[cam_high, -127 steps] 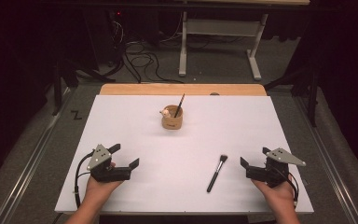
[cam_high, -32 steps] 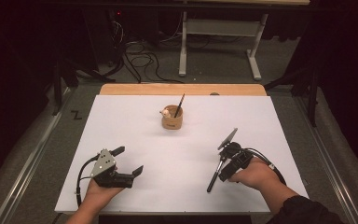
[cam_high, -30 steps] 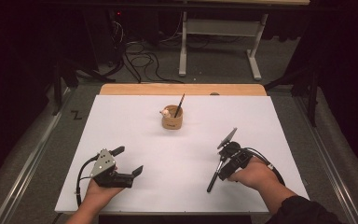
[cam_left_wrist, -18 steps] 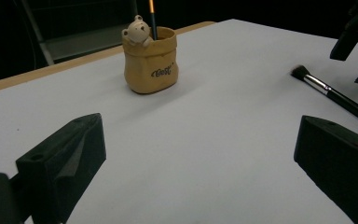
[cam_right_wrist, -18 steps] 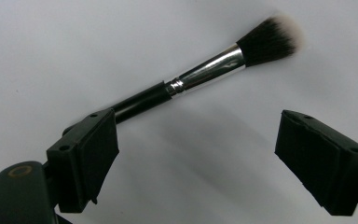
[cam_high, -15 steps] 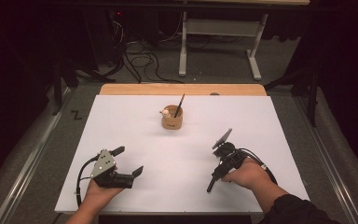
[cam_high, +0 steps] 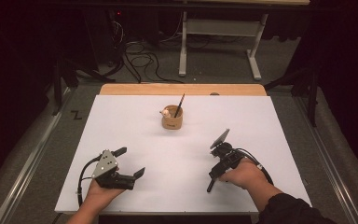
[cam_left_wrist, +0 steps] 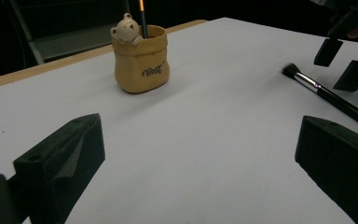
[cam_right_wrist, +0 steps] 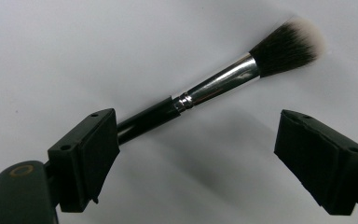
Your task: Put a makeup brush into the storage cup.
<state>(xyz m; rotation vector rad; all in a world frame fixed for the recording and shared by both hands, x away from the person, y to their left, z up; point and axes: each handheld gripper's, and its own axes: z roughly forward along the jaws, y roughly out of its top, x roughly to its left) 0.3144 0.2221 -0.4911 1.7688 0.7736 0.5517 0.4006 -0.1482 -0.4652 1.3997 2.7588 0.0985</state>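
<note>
Two grippers: both stand with jaws wide apart, nothing between the pads pressed.
Right gripper (cam_high: 216,164): has come in from the desk's right edge toward the middle and now hangs over the makeup brush (cam_right_wrist: 223,84), jaws straddling its black handle; one pad sits just beside the handle, whether touching I cannot tell.
Makeup brush place: flat on the white desk (cam_high: 135,121), right of centre near the front edge, bristles pointing toward the far side.
Left gripper (cam_high: 128,163): resting near the front left, unchanged.
Holder (cam_high: 172,120): bear-faced cup at desk centre, one pencil inside.
Meaning: reach looks finished; closing on the handle seems next.
</note>
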